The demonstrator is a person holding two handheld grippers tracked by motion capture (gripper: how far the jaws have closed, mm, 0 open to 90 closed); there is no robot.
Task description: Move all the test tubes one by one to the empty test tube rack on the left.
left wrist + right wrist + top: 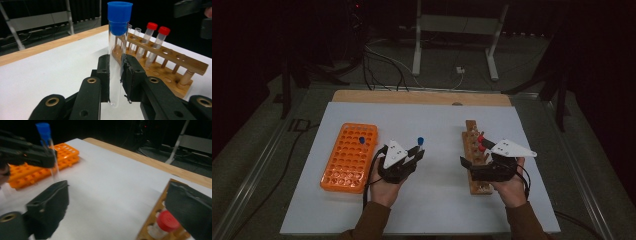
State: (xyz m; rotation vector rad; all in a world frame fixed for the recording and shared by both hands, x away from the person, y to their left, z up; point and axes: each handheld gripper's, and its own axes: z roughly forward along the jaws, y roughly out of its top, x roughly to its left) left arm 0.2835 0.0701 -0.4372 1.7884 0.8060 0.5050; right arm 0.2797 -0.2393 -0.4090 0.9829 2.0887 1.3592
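Observation:
My left gripper (pixel 416 151) (pixel 116 77) is shut on a clear tube with a blue cap (pixel 420 141) (pixel 116 50), held upright over the white mat, between the two racks. The pads press its lower half. An orange rack (pixel 349 157) (pixel 30 172) lies to its left with one blue-capped tube (pixel 362 140) standing in it. My right gripper (pixel 474 153) (pixel 120 192) stands open over the near part of a wooden rack (pixel 470 131) (pixel 175 60) (pixel 150 220), with nothing pressed between its jaws. Two red-capped tubes (pixel 481 143) (pixel 157 35) stand in that rack; one red cap (pixel 168 220) sits just below my right jaw.
A white mat (pixel 437 200) covers the table, with a strip of bare wood (pixel 422 96) along the far edge. Beyond the table stand a white metal frame (pixel 457 25) and cables on the floor. Several holes in both racks are vacant.

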